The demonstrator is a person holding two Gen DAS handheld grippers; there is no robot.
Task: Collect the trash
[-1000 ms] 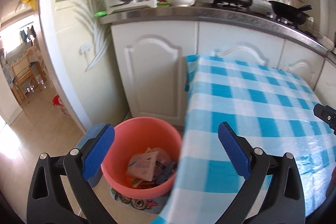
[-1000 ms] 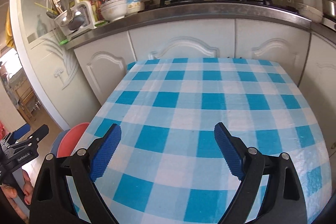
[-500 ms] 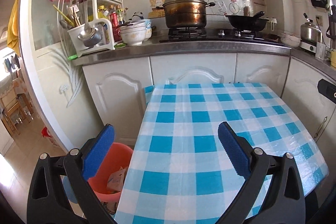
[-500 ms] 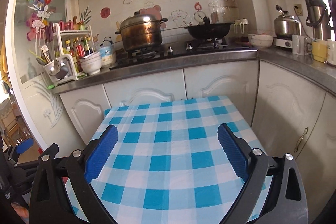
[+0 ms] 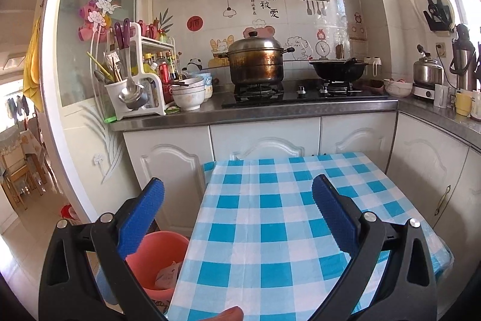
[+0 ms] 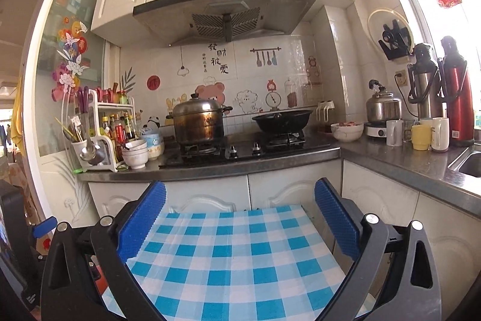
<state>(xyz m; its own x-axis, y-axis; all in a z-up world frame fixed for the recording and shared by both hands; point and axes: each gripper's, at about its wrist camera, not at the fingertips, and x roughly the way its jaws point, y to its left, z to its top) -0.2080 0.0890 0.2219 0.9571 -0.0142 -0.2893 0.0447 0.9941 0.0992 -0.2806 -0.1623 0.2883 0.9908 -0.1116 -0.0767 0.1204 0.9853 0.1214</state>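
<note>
Both claws, left claw and right claw, gape empty above the bare table; the bin sits low, nearest the left.

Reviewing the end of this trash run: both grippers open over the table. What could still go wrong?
1. The bin sits tight against the tablecloth edge; a low sweep of the left gripper could snag the cloth or tip it.
2. The right gripper points at the stove; pushing forward risks the pot.
</note>
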